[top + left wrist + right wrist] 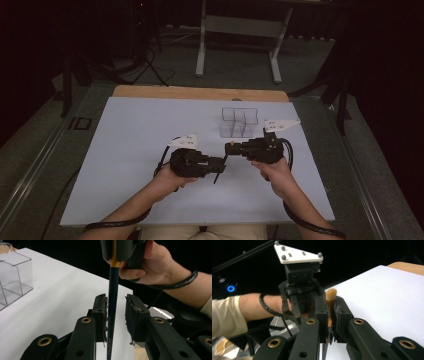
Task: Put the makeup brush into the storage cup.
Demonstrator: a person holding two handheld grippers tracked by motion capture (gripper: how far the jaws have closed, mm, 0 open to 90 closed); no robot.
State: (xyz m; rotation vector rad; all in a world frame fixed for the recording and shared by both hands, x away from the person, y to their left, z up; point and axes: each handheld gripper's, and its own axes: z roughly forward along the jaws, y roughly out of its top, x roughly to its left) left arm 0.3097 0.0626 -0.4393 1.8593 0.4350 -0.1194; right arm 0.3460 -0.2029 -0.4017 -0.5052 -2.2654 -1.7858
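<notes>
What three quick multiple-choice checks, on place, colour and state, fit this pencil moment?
1. Where is the clear box? A beyond the right tongs; B at the table's near edge; C on the floor.
2. What colour is the shaft of the pencil? A red; B dark blue; C white.
3. How are the left tongs? A clamped on the pencil; B open around it; C far from it.

A: the high view shows it there.
B: the shaft is dark blue below a gold band.
B: a gap shows beside the pencil.
</notes>
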